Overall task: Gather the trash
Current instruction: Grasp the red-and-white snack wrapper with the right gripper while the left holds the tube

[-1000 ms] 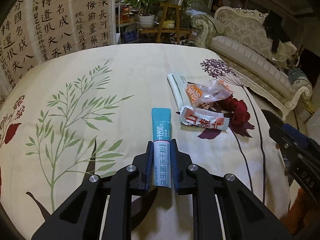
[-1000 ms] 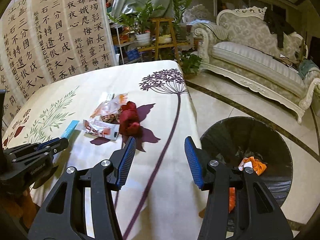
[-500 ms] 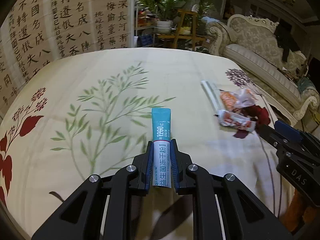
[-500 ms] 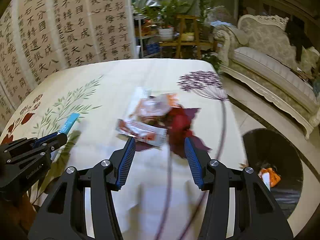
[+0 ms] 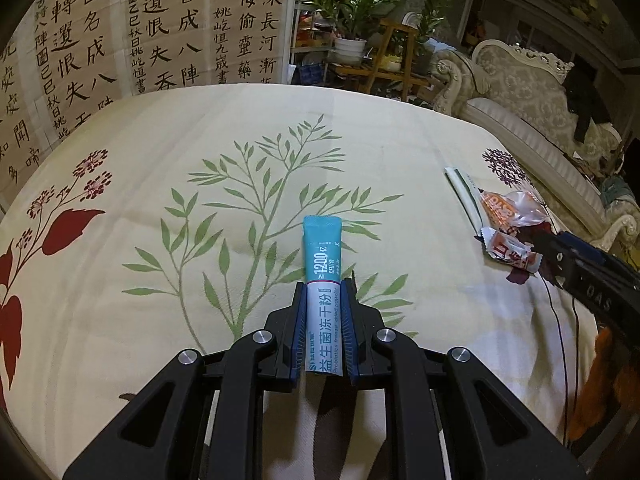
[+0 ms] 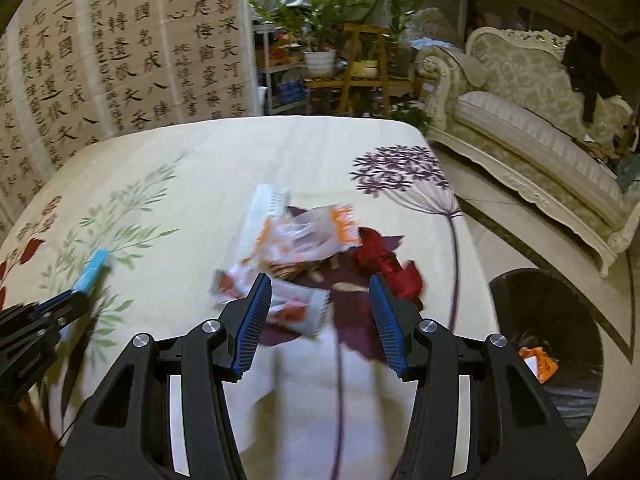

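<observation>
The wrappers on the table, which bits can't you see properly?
- Right wrist view: wrapper pile is motion-blurred, print unreadable.
- Left wrist view: right gripper covers the edge of the red-and-white wrapper.
- Left gripper hides the teal sachet's sides.
- Bin: contents mostly dark.

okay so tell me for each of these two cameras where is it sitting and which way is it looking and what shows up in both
Left wrist: sits on the left gripper, looking forward and down over the tablecloth; its jaws are shut on a teal sachet, and the right gripper pokes in at the right.
Right wrist: sits on the right gripper, jaws open, facing the wrapper pile and trash bin; the left gripper shows at the left.
Shared: the sachet, wrappers, tablecloth, calligraphy screen and sofa.
</observation>
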